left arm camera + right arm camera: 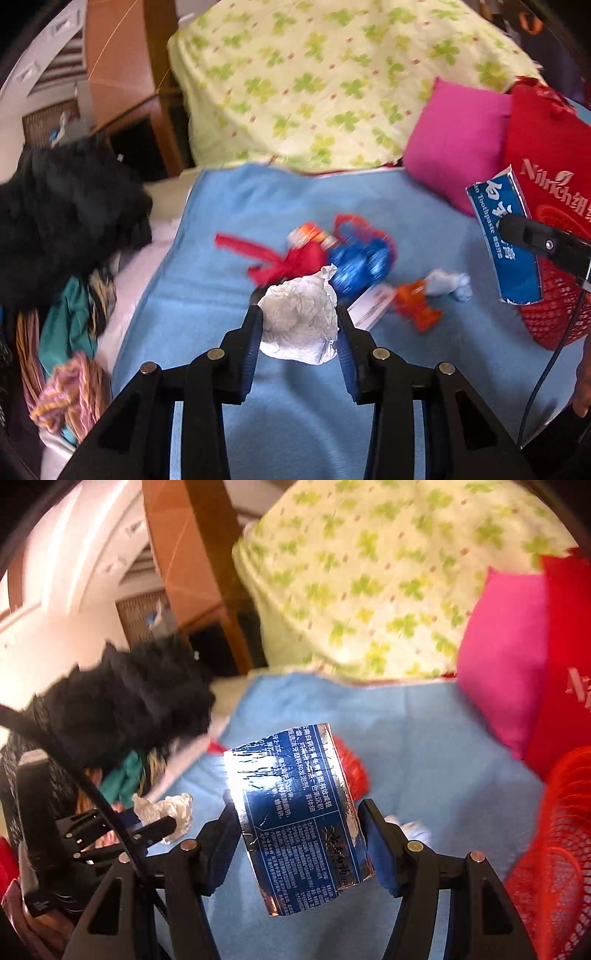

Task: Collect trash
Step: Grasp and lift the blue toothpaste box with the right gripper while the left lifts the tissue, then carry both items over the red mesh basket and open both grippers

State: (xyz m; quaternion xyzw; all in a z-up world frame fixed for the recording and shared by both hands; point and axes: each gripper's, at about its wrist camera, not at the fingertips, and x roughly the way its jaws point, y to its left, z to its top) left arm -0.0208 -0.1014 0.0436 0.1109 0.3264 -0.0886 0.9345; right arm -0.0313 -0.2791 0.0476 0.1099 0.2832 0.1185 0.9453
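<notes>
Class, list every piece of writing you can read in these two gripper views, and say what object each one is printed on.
"Toothpaste": white print along the edge of the blue toothpaste box held in the right gripper.
"Nilrich", then characters cut off by the frame: white on the red bag.
Large white characters on the box front, and the dense Chinese print on its back: too blurred or small to read.

A light blue cloth is the landmark. Behind it lies pale yellow bedding printed with green clovers and small red specks. At its right edge sit a magenta cushion and a red mesh basket. On it rest a silver-white foil wad, a red ribbon, a blurred, seemingly blue-and-red wrapper, and an orange scrap. Above it hangs a dark blue toothpaste box with white lettering.
</notes>
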